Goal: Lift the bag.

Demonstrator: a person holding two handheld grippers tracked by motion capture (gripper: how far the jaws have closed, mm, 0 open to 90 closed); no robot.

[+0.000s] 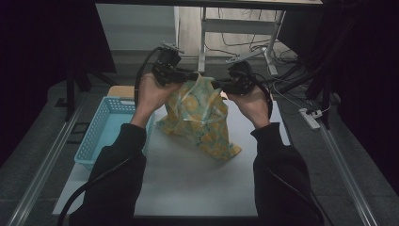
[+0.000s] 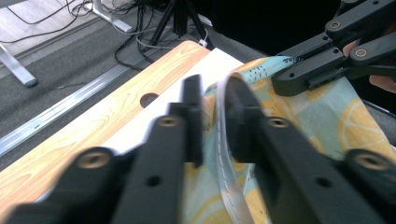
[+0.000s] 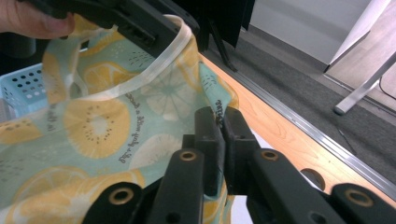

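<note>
A cloth bag printed with yellow citrus slices on pale green hangs over the white table top, its lower end resting on the surface. My left gripper is at the bag's upper left corner. In the left gripper view the bag's white rim runs through a visible gap between the jaws of that gripper, which stands open. My right gripper is at the upper right corner. In the right gripper view it is shut on the bag's edge, jaws nearly together.
A light blue perforated basket stands at the table's left side. The white sheet covers a wooden table top with holes along its edge. Desk legs, cables and a power strip lie on the floor beyond.
</note>
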